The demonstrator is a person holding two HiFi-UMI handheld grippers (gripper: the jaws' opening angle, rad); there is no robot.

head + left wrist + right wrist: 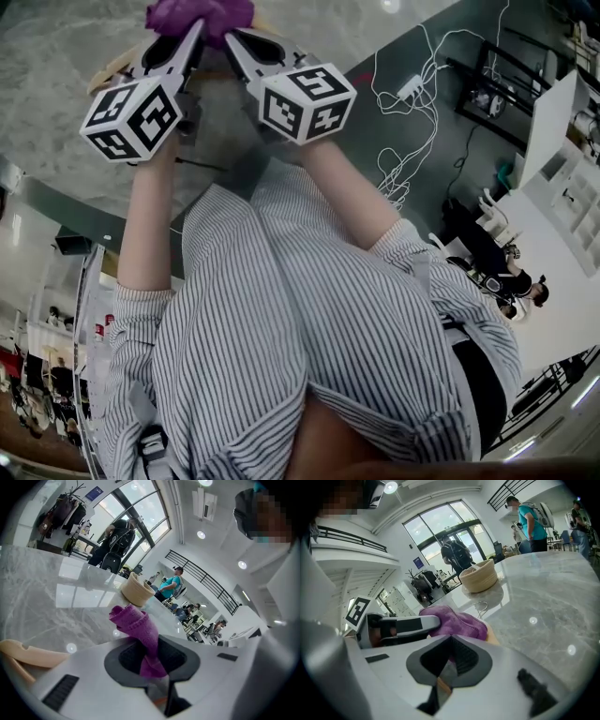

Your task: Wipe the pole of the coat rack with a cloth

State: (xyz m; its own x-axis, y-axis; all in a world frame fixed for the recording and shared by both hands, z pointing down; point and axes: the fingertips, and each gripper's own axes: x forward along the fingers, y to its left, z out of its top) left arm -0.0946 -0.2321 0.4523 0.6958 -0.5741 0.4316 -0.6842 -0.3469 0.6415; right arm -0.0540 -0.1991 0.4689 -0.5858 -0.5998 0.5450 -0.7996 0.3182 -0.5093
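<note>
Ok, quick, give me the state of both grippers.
Left gripper: closed on the purple cloth.
Right gripper: closed, tips against the same cloth; whether it pinches it cannot be told.

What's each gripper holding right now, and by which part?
Left gripper: jaws shut on a lower fold of the purple cloth, the rest bunched beyond them. Right gripper: jaws shut at the cloth's edge; a grip can't be confirmed.

Grey marble table [553, 602]: polished, reflecting ceiling lights. Beige bowl [478, 577] stands upright on the table, towards its far edge. Person in teal shirt [529, 520] stands beyond the table. White power strip [411, 89] and loose white cables [403, 169] lie on the dark floor beside the table.
</note>
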